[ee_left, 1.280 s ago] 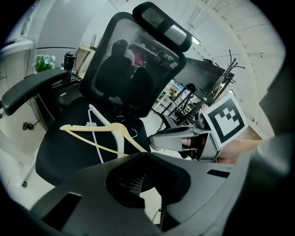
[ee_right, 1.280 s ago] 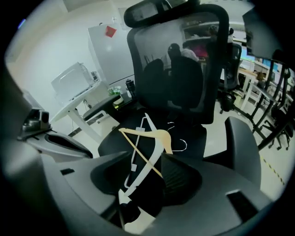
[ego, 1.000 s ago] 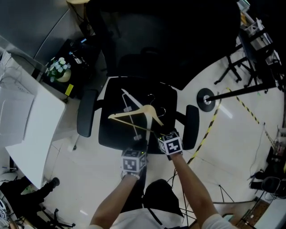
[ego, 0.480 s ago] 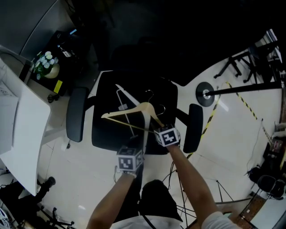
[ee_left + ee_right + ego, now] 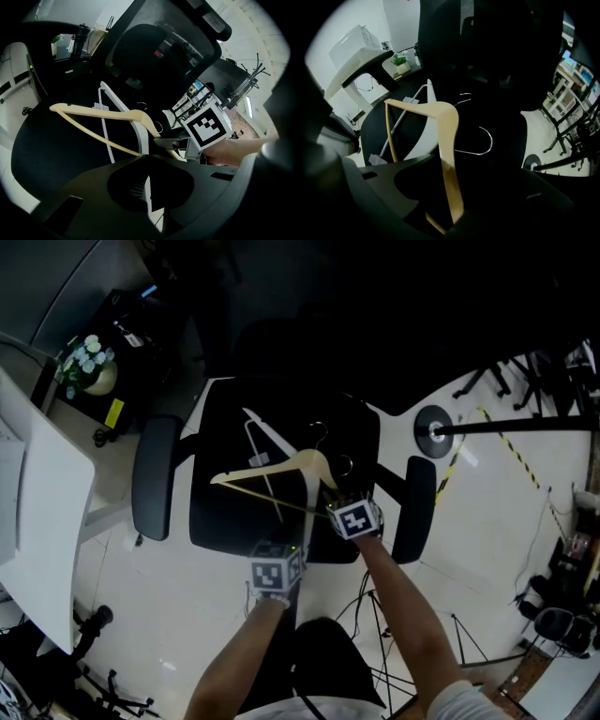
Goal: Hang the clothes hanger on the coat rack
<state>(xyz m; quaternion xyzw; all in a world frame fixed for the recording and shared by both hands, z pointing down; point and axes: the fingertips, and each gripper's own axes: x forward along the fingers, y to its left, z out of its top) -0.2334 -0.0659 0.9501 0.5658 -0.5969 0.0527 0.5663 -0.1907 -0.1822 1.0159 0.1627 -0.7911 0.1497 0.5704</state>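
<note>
A wooden hanger [image 5: 281,470] and a white plastic hanger [image 5: 267,437] lie crossed on the seat of a black office chair [image 5: 225,521]. My right gripper [image 5: 333,505] is at the wooden hanger's near end. In the right gripper view that wooden arm [image 5: 445,122] runs down between the jaws of the gripper [image 5: 478,173], which are closing, with a gap still showing on the right side. My left gripper [image 5: 302,542] sits at the seat's front edge. In the left gripper view the jaw tips of the gripper [image 5: 145,159] meet on the white hanger's arm [image 5: 110,101].
The chair's armrests [image 5: 150,479] [image 5: 417,502] flank the seat. A black pole on a round base [image 5: 433,430] stands to the right on the pale floor. A white desk [image 5: 37,512] and a potted plant [image 5: 84,362] are at the left. Cables lie near my feet.
Both grippers have come down toward the seat's front edge. The right gripper has settled over the wooden hanger's near end.
</note>
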